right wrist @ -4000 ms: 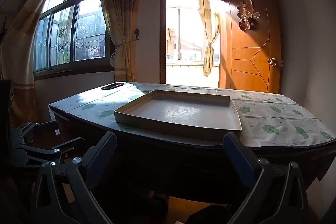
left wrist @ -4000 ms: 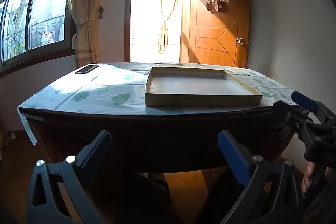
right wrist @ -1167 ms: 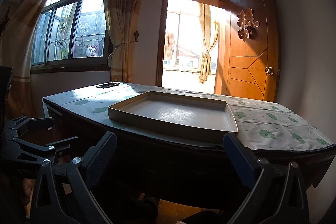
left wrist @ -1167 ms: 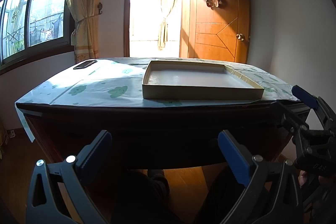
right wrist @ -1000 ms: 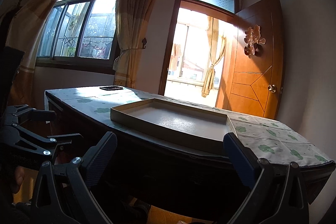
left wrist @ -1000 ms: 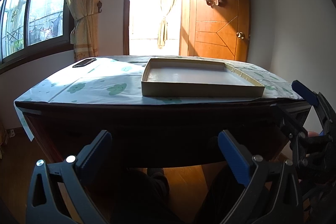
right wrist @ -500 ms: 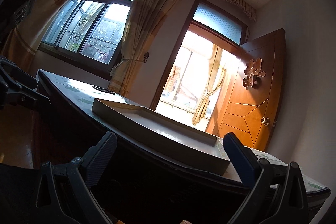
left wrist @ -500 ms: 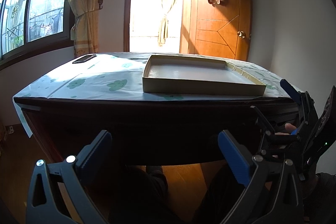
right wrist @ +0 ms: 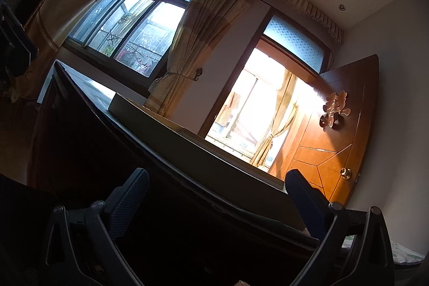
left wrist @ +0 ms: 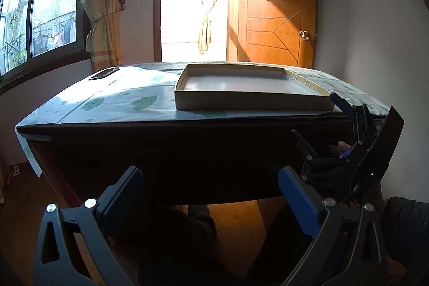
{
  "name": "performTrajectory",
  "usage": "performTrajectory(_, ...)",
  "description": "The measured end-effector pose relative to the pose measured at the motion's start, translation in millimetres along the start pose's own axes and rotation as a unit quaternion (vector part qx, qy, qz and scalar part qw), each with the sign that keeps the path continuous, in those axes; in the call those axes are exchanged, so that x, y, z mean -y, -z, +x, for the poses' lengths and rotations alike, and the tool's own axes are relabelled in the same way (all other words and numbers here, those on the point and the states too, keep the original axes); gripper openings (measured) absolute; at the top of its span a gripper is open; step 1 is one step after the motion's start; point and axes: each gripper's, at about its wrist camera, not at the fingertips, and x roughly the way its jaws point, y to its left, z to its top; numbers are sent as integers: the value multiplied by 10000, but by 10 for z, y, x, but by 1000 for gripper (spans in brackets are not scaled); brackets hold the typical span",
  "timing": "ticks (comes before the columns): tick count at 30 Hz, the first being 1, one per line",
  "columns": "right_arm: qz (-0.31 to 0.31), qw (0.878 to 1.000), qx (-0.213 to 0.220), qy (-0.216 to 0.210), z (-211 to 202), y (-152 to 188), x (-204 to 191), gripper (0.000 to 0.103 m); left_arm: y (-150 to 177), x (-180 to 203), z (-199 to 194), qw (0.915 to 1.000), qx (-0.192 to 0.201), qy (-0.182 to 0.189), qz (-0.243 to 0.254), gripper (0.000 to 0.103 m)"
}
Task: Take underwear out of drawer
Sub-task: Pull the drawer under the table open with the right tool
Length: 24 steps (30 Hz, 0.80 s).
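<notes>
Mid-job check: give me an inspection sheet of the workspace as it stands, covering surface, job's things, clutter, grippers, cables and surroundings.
Surface: dark wooden table under a patterned cloth.
Job's things: no underwear seen; the table front is too dark to make out a drawer.
Clutter: shallow empty box; phone at the far left corner.
Grippers: left hand-held gripper open, empty; right hand-held gripper open, empty, tilted up at the table's front edge.
Cables: nothing seen.
Surroundings: open wooden door, window, tied curtain.

shallow cardboard tray (left wrist: 252,105) on clouded tablecloth (left wrist: 118,105) | dark phone (left wrist: 103,73) far-left | wooden door (left wrist: 276,18) open
</notes>
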Motion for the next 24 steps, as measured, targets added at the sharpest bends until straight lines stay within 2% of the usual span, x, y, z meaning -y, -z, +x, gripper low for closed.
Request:
performTrajectory(13, -577, 9982, 2, -153, 88, 158, -95, 102, 41, 47, 22, 9999, -115, -14, 54, 103)
performTrajectory(17, -986, 9945, -239, -257, 176, 206, -125, 102, 38, 61, 13, 9999, -113, -3, 47, 103)
performTrajectory(24, -862, 9950, -233, -438, 99, 163, -129, 102, 32, 59, -16, 10000, -80, 2, 26, 103)
